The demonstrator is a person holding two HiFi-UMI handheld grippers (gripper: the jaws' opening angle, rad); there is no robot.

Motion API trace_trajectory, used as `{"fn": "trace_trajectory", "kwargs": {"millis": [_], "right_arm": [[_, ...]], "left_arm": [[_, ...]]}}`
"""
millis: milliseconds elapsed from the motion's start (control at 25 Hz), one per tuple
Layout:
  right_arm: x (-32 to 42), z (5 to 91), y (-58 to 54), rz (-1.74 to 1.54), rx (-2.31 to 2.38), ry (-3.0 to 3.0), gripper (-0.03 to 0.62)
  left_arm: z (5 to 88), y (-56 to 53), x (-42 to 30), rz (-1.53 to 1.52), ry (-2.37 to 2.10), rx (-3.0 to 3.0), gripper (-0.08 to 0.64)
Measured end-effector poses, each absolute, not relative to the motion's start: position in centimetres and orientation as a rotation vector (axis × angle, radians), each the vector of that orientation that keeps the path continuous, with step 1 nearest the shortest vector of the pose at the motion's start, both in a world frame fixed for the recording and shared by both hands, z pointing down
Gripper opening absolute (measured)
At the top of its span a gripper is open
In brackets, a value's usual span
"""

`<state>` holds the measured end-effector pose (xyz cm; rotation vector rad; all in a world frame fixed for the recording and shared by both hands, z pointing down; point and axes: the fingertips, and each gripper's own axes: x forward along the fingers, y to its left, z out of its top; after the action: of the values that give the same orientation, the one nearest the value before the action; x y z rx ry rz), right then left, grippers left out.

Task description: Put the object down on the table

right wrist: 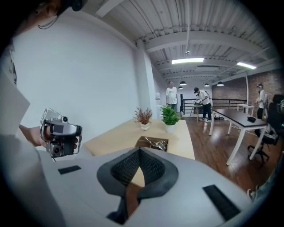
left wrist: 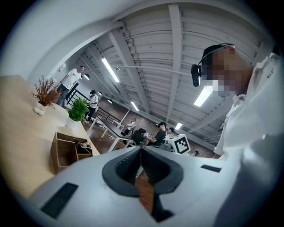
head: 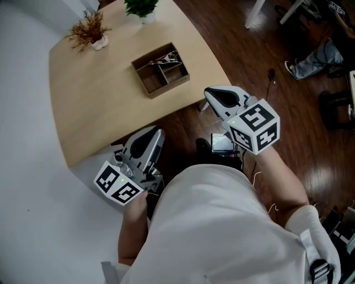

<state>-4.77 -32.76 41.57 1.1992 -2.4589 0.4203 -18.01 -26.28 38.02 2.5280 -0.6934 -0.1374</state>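
Both grippers hover off the near edge of the light wooden table (head: 94, 94), in front of the person's body. My left gripper (head: 154, 133) is shut, its jaws meeting at the tip (left wrist: 141, 149) with nothing between them. My right gripper (head: 211, 94) is also shut and empty, its dark pads closed together (right wrist: 140, 151). A wooden divided box (head: 161, 69) stands on the table ahead of both grippers, with some metal pieces in its far compartment. The box also shows in the gripper views (left wrist: 69, 150) (right wrist: 152, 143). I see no object in either gripper.
A dried plant in a white pot (head: 91, 30) and a green plant (head: 141, 8) stand at the table's far end. Dark wood floor lies to the right, with a small device (head: 222, 144) near the person's feet. Several people stand or sit in the background.
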Motion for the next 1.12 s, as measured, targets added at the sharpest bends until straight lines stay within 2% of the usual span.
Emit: {"fn": "trace_trajectory", "kwargs": {"millis": [1120], "right_arm": [[-2.8,40.1,-30.6,0.495,1.352,-2.468,0.002]], "left_arm": [[40.1,-23.0,-19.1,-0.051,-0.639,2.482,0.002]]}}
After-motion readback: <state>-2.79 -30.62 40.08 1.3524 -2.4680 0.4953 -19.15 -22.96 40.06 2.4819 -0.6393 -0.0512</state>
